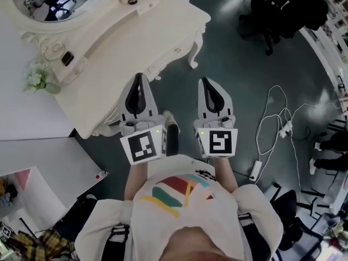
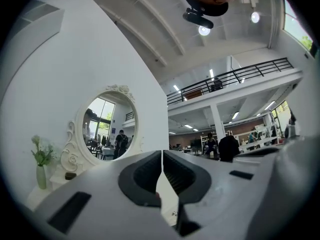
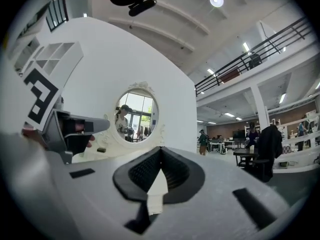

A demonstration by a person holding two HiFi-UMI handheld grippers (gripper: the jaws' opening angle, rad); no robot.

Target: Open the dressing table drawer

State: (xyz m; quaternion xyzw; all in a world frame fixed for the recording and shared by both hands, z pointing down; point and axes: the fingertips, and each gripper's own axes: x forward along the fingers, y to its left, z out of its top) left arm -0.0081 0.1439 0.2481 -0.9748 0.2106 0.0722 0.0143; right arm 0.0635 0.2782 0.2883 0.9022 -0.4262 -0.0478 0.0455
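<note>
— At the left gripper (image 1: 140, 76) and the right gripper (image 1: 205, 80), jaws are pressed together, both empty, just short of the dressing table (image 1: 136, 37). Where is the drawer (image 1: 168, 57)?
— Under the worktop's front edge, by that small knob (image 1: 178, 50). It looks rigid, probably light-sliding; pinching the knob seems best.

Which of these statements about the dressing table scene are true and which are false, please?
1. The left gripper and right gripper are both shut and empty. True.
2. The left gripper grips a drawer knob. False: its jaws are together with nothing between them.
3. Flowers stand left of the mirror. True.
4. A drawer is pulled right out. False: the front of the table looks flush, with nothing drawn out.
</note>
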